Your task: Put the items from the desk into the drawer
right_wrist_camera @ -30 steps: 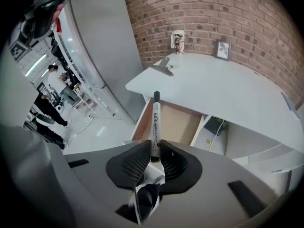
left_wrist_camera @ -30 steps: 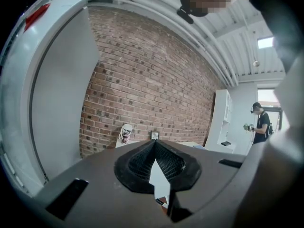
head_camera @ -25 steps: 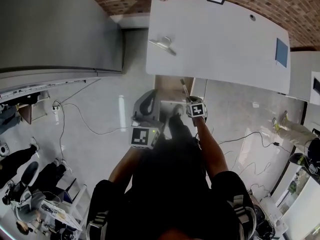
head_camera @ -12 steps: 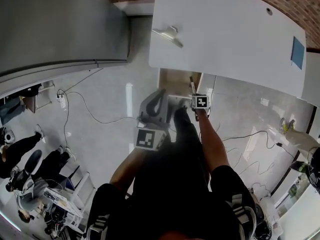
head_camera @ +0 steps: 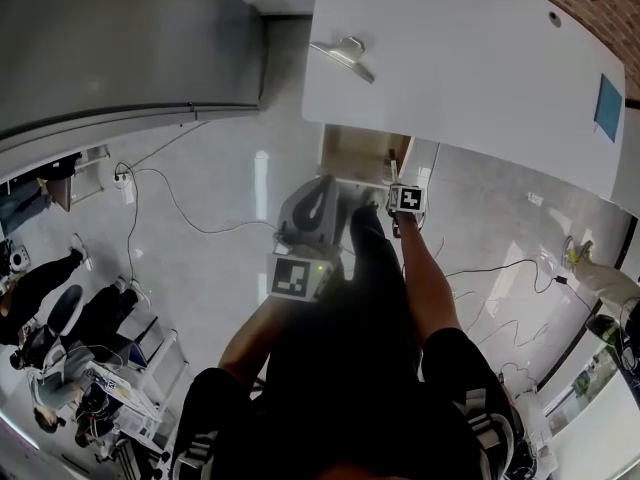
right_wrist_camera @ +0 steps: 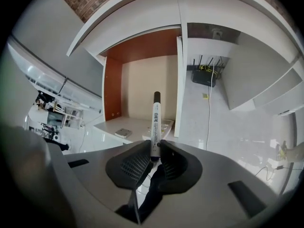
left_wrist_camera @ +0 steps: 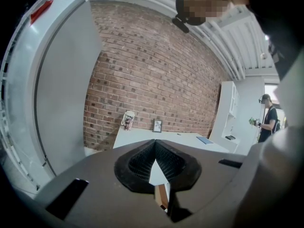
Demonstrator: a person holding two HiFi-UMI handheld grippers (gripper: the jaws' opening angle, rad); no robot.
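Observation:
A white desk (head_camera: 470,68) fills the top of the head view, and a drawer (head_camera: 350,155) with a wood-coloured inside stands open beneath its near edge. My right gripper (head_camera: 397,181) is at the drawer's right front corner, shut on a white marker pen (right_wrist_camera: 155,122) with a black cap that points at the drawer (right_wrist_camera: 110,125). A small grey flat item (right_wrist_camera: 123,132) lies in the drawer. My left gripper (head_camera: 318,196) hangs just left of the right one, jaws shut and empty (left_wrist_camera: 155,145). On the desk lie a metal item (head_camera: 345,52) and a blue card (head_camera: 607,108).
A cup (left_wrist_camera: 128,120) and a small picture frame (left_wrist_camera: 157,125) stand at the desk's far edge against the brick wall. A grey partition (head_camera: 120,48) stands to the left. Cables (head_camera: 190,218) trail over the glossy floor. A router (right_wrist_camera: 204,75) hangs under the desk. People stand at the lower left.
The view has slid toward the desk. My right gripper has carried the marker pen a little closer to the open drawer. The left gripper has kept its place beside it.

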